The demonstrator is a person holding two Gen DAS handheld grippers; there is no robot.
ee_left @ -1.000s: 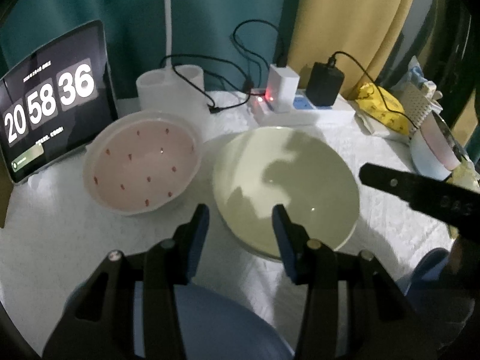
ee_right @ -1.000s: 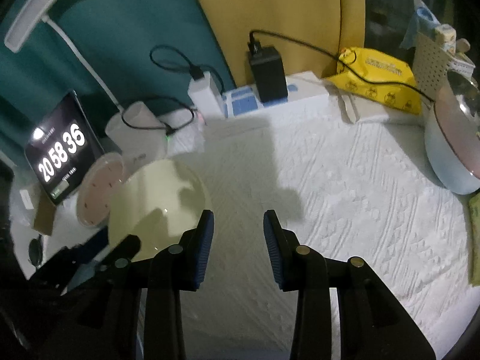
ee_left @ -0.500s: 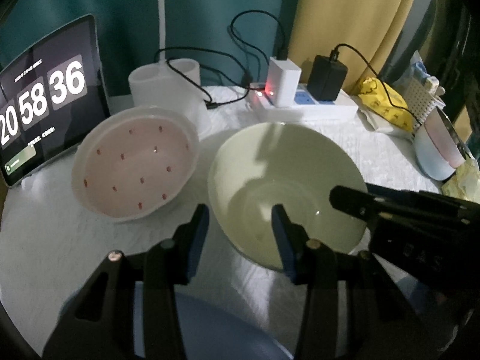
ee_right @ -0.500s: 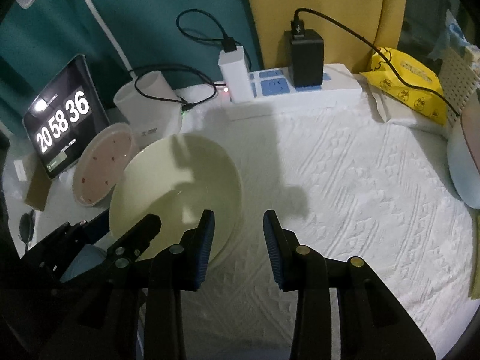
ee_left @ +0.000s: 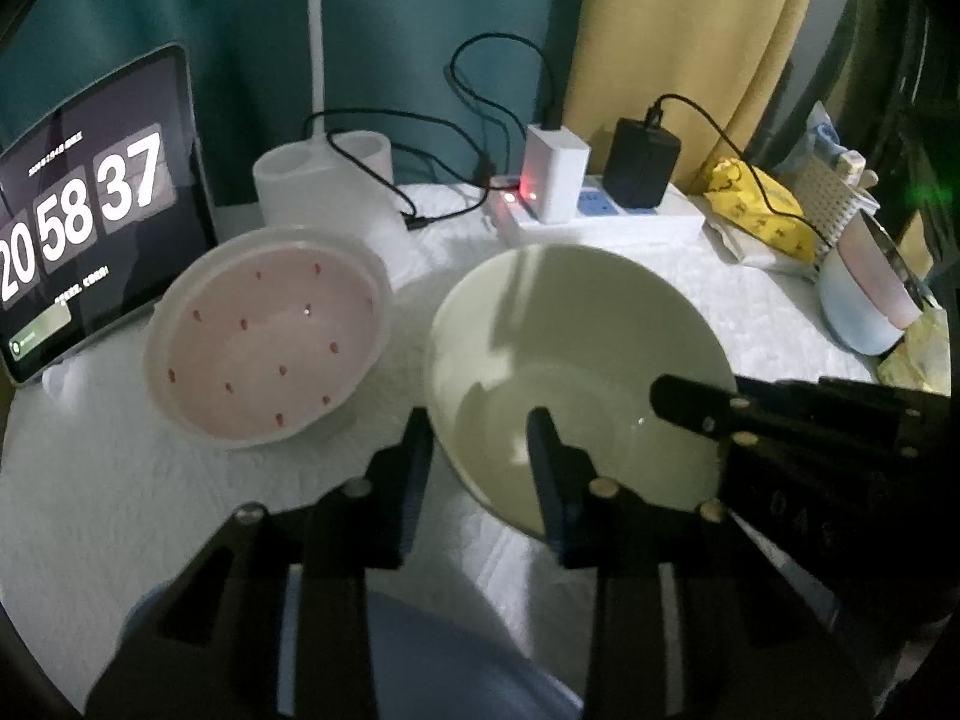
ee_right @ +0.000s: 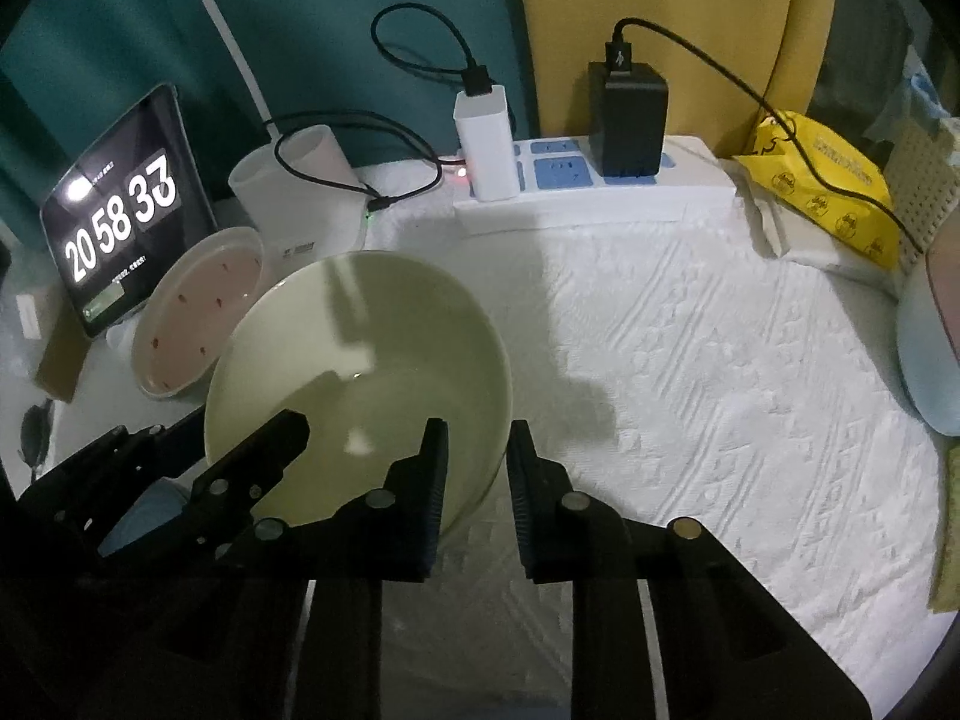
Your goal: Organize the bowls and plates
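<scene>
A pale green bowl (ee_left: 576, 360) sits on the white textured cloth (ee_right: 720, 372) that covers the worktop, just right of a pink bowl with red dots (ee_left: 270, 336); the two rims lie close together, and whether they touch cannot be told. The left hand-held gripper (ee_left: 480, 456) straddles the green bowl's near-left rim, one finger outside the wall and one inside, and its jaws are closing; the pads do not clearly press on the wall. The right hand-held gripper (ee_right: 477, 480) straddles the near-right rim the same way, its jaws closing with the rim between them and a small gap visible at the outer finger.

Behind the pink bowl a tablet (ee_left: 90, 228) leans upright, showing a clock. A white lamp base (ee_left: 324, 192) stands behind the bowls, a black cable draped over it. Further right lies a white power strip (ee_right: 600, 198) carrying a white charger (ee_right: 486, 144) and a black charger (ee_right: 627, 120). Beside it is a yellow packet (ee_right: 822, 192), and at the far right edge a light blue pot (ee_left: 858, 306).
</scene>
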